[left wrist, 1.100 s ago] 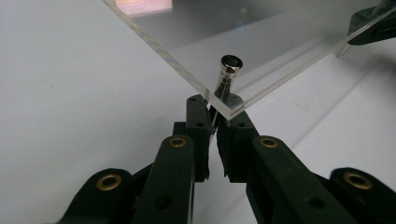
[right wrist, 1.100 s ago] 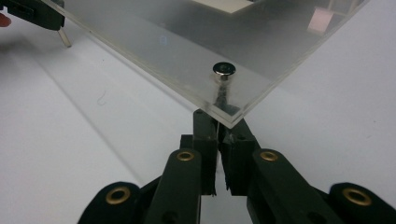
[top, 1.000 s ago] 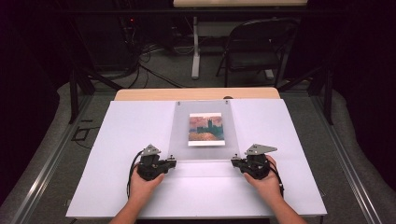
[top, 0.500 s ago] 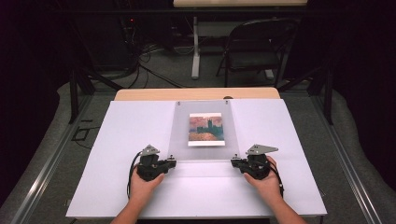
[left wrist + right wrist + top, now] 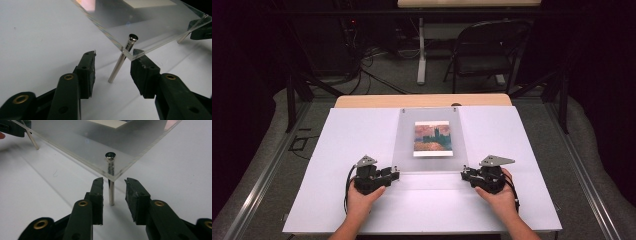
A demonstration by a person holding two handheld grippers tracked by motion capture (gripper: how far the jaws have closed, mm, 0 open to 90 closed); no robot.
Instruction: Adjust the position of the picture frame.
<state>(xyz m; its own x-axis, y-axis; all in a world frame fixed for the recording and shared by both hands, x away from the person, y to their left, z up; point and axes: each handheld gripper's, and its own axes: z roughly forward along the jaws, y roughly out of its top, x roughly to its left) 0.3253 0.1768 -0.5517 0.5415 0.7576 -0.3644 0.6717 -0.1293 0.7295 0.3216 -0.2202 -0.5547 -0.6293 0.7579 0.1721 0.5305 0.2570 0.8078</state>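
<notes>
White table sheet [image 5: 352,135] bears the clear acrylic panel [image 5: 432,145] on metal corner pins, mid-table; left gripper [image 5: 113,66] and right gripper [image 5: 113,192], jaws just opening, straddle near pins untouched; retreat should stay level, sparing each slim pin [image 5: 110,182].

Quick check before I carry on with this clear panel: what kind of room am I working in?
Probably a lab or recording workspace, not a home: a white-topped table set among dark surroundings, loose cables trailing over the floor behind it, and a folding chair beside another desk's legs.
</notes>
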